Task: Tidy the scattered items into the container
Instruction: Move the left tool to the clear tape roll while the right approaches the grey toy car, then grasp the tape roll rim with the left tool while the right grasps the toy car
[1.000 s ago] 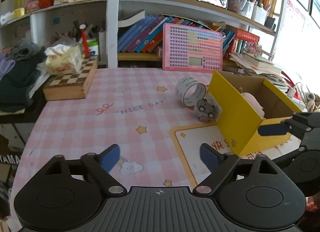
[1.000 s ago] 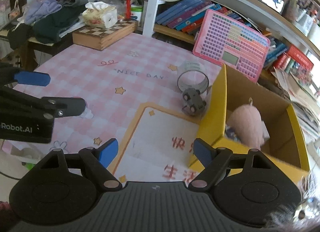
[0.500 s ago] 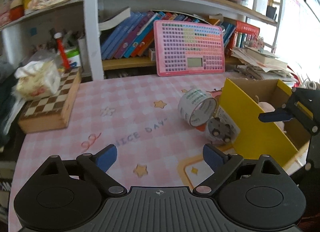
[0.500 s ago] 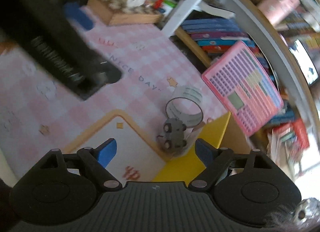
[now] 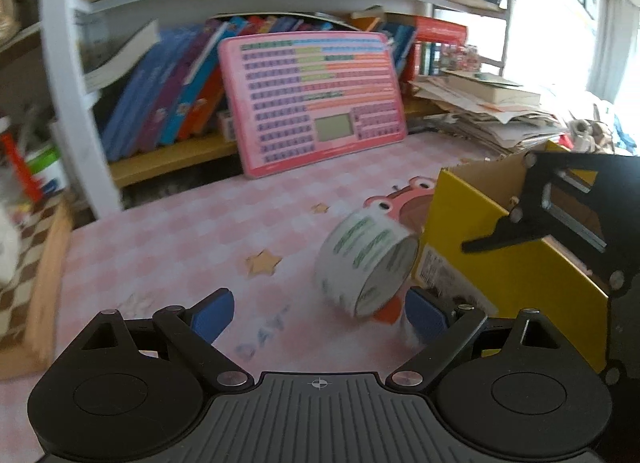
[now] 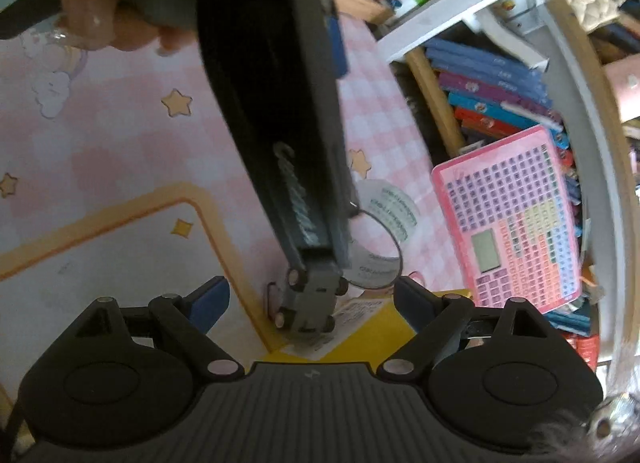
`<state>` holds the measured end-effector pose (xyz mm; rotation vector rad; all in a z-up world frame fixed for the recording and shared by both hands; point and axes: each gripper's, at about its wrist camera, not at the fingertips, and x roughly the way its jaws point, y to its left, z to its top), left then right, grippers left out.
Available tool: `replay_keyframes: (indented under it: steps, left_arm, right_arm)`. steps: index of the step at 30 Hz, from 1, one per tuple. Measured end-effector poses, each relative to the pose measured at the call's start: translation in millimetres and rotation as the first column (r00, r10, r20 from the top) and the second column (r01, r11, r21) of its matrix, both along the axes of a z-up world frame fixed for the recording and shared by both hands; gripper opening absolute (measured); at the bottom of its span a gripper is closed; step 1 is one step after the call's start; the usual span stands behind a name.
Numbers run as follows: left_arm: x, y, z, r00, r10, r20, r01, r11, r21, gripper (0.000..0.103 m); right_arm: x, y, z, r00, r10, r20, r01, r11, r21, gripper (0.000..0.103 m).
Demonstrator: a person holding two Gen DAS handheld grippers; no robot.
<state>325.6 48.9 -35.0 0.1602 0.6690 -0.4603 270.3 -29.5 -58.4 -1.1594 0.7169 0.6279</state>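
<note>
Left wrist view, item one: your left tool, jaws wide apart and gripping nothing. The tape roll lies on its side on the table at about one o'clock from the tool's midline, just ahead of the blue pad on that side and hard against the yellow box. Its open core faces you and slightly toward four o'clock, so its axis runs roughly along your line of approach; you would need to shift toward three o'clock to straddle it across its width.

Item two, right wrist view: your right tool, jaws also spread and empty. The small grey toy car sits almost dead centre between the pads, wheels showing, resting at the corner of the yellow box. Its long axis looks to run from about seven to one o'clock, not square to the jaws. The pads do not touch it. The left tool's black body crosses this view from eleven o'clock down to the car, and a hand grips its handle at the top.

Judgement: the right tool is nearer the car, the left nearer the tape; both tools crowd the same corner.

Item three, container: the box stands open-topped at three o'clock in the left view. Its contents are hidden here by the wall and the right tool.
</note>
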Motion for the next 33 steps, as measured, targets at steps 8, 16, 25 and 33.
replay_keyframes:
  steps: [8,16,25,33]
  left_arm:
    - [36.4,-18.6,-13.1,0.992,-0.129,-0.001,0.129,0.990,-0.059,0.088]
    - [57.4,-25.8,-31.1,0.982,-0.178,-0.066,0.174,0.983,-0.056,0.049]
    - [39.2,23.1,-20.4,0.997,0.000,-0.079,-0.009,0.993,-0.119,0.033]
    - [-6.2,93.9,-16.3,0.951,0.222,-0.213,-0.266,0.941,-0.208,0.004]
  right_arm:
    - [30.2,4.6,-10.4,0.997,-0.006,-0.076,0.003,0.999,-0.040,0.088]
    - [48.0,7.1,-16.0,0.991,-0.023,-0.134,0.013,0.997,-0.072,0.081]
    - [56.1,20.1,-27.6,0.984,0.057,-0.167,-0.090,0.976,-0.196,0.072]
    - [93.6,18.2,-27.3,0.940,-0.057,-0.336,-0.003,0.984,-0.177,0.045]
